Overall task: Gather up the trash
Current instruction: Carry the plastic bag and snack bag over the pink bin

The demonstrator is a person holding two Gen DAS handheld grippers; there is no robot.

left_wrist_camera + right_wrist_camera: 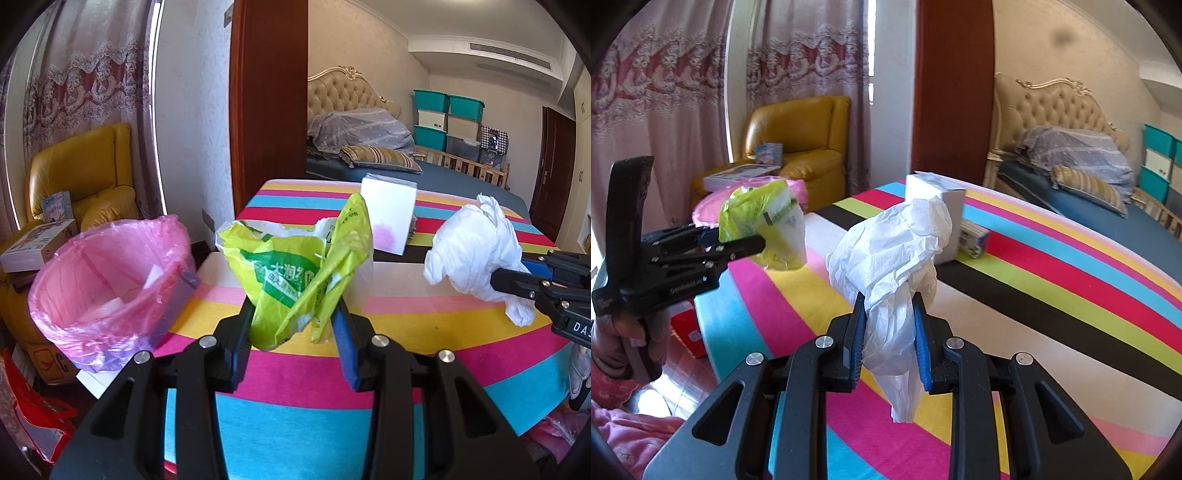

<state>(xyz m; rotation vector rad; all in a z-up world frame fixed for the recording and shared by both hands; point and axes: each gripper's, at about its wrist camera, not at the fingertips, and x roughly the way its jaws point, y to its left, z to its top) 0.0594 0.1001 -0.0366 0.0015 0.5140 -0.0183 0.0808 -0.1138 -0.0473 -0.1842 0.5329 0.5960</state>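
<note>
Left gripper (291, 325) is clamped on a crumpled green plastic bag (295, 269), right gripper (890, 332) on a white one (890, 258); both hang lifted, the pink-lined bin (110, 288) to the left gripper's left, drops pending, white box (388, 210) beyond left on the striped surface (424, 332)

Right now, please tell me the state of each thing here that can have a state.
left gripper: shut on the green plastic bag, lifted
right gripper: shut on the white plastic bag, lifted
bin: open, pink liner, some white trash inside
white box: upright on the striped table
</note>
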